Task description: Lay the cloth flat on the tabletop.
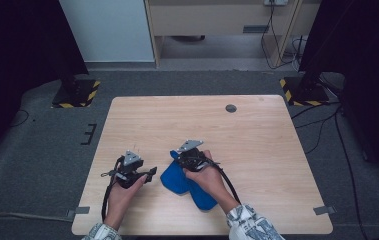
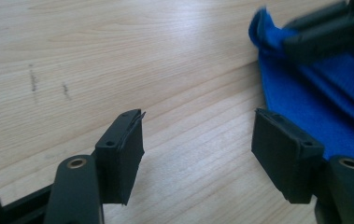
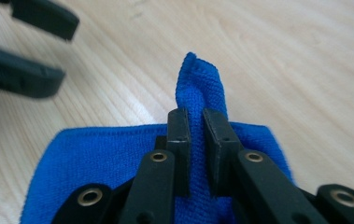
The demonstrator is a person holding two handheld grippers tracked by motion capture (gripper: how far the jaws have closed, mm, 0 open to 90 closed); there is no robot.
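A blue cloth [image 1: 179,179] lies folded on the wooden table [image 1: 257,150] near its front edge. My right gripper [image 3: 196,122] is shut on a pinched-up ridge of the blue cloth [image 3: 198,84]; the fabric stands up between its two pads. In the high view my right gripper [image 1: 189,154] sits on the cloth's far end. To the cloth's left, my left gripper [image 1: 149,174] rests low on the table. Its jaws stand open with nothing between them, as my left gripper [image 2: 198,154] shows, and the blue cloth [image 2: 305,102] lies just off its right jaw.
A small round grommet [image 1: 231,108] sits in the table's far part. Beyond the table are dark curtains, two stand bases with yellow-black tape [image 1: 77,92] and cables on the floor [image 1: 322,125].
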